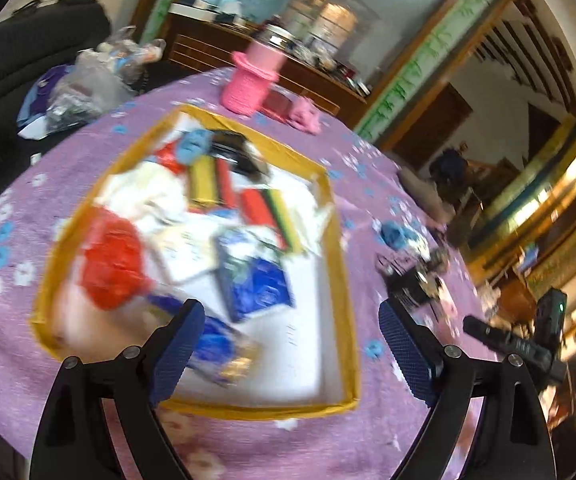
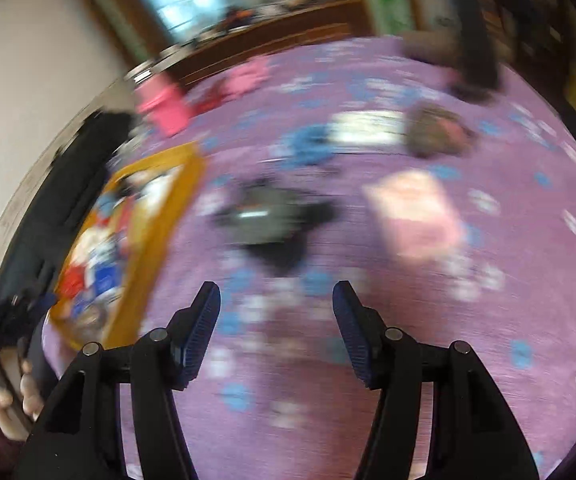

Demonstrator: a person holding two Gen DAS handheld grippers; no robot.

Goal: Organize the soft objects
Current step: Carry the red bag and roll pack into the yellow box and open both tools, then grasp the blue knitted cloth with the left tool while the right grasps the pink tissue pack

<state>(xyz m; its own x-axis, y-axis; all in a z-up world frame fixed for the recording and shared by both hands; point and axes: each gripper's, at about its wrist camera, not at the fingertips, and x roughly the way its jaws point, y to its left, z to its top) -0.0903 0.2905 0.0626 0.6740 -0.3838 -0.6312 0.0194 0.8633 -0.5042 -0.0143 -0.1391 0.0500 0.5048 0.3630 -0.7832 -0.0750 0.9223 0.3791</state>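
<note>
Overhead, the left hand-held gripper (image 1: 289,334) hangs with its two blue ribbed pads spread wide and nothing between them, above the near part of a shallow rectangular tray with a yellow rim (image 1: 345,264). Its left finger crosses a blurred blue packet (image 1: 216,344) in the picture; whether it touches cannot be told. Inside the white-floored tray lie a crumpled red cloth (image 1: 112,260), a white soft bundle (image 1: 144,196), two red, yellow and green striped pieces (image 1: 212,182) and a glossy blue pouch (image 1: 258,284), crowded toward the far and left sides, with bare floor along the near right corner.

The right hand-held gripper (image 2: 276,332) is also open wide and empty, over the purple fuzzy cloth with blue and white flowers (image 2: 507,264) covering the round surface. Ahead of it, loose on the cloth and badly blurred, sit a dark grey-black item (image 2: 272,220), a pale pink soft rectangle (image 2: 415,212), a blue soft lump (image 2: 307,146) and a brownish one (image 2: 435,130). A pink knitted cylinder (image 1: 252,80) stands near the far edge.
</note>
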